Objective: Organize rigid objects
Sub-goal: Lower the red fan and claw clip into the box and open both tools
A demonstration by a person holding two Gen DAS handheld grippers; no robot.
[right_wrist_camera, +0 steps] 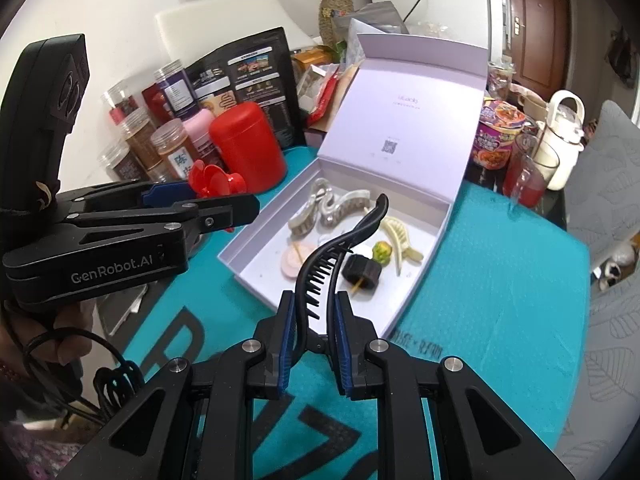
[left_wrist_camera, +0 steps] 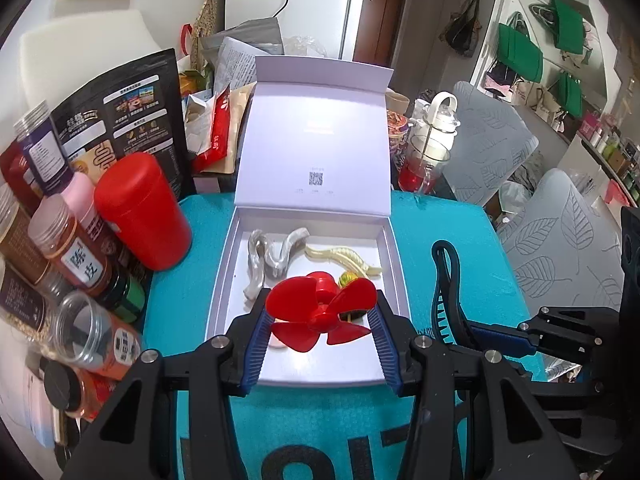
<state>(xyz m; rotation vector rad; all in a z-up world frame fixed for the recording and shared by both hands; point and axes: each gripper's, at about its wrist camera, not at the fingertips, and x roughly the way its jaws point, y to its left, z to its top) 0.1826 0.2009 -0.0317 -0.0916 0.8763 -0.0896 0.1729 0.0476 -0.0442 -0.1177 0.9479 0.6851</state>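
Red plastic fan blades (left_wrist_camera: 322, 312) sit clamped between the fingers of the left gripper (left_wrist_camera: 320, 320), partly open around the propeller, held over the near end of the open white gift box (left_wrist_camera: 224, 280). The right gripper (right_wrist_camera: 316, 320) is closed tight on a black banana hair clip (right_wrist_camera: 340, 248) — its curved tip reaches over the box's near edge. Inside the box lie grey claw clips (left_wrist_camera: 268, 256), a cream hair clip (left_wrist_camera: 348, 258) and small trinkets. The box rests on a teal mat (left_wrist_camera: 188, 280) at the counter's middle.
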